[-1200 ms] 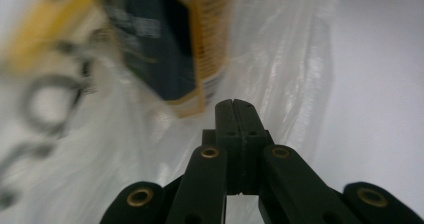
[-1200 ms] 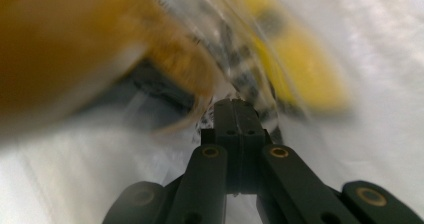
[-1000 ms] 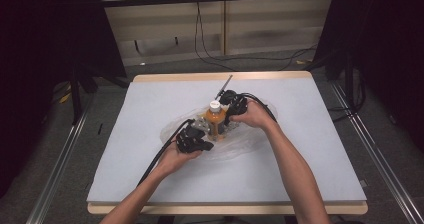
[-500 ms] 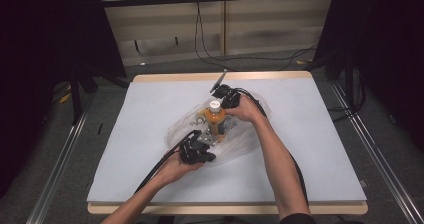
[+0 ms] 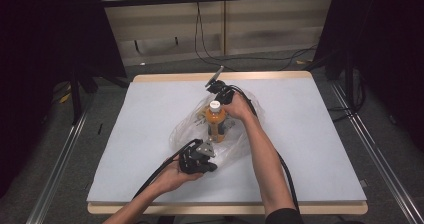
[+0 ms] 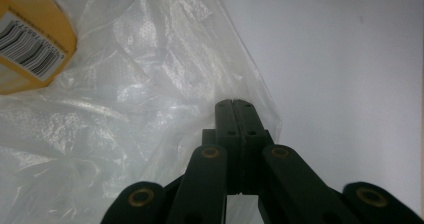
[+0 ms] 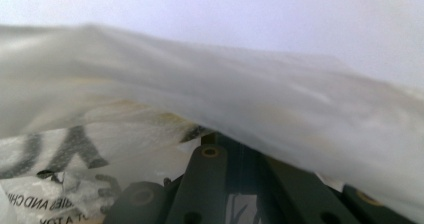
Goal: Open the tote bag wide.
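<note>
The table (image 5: 150,134) carries a pale grey top with a light wooden rim. It stands on a grey floor, with dark curtains at both sides and a pale panelled wall behind, where cables (image 5: 210,49) hang. A clear plastic bag (image 5: 185,134) lies mid-table around an upright orange bottle (image 5: 216,121). The left gripper (image 5: 200,156) is clenched on the bag's near edge. The right gripper (image 5: 220,91) is clenched on bag film at the far side.
</note>
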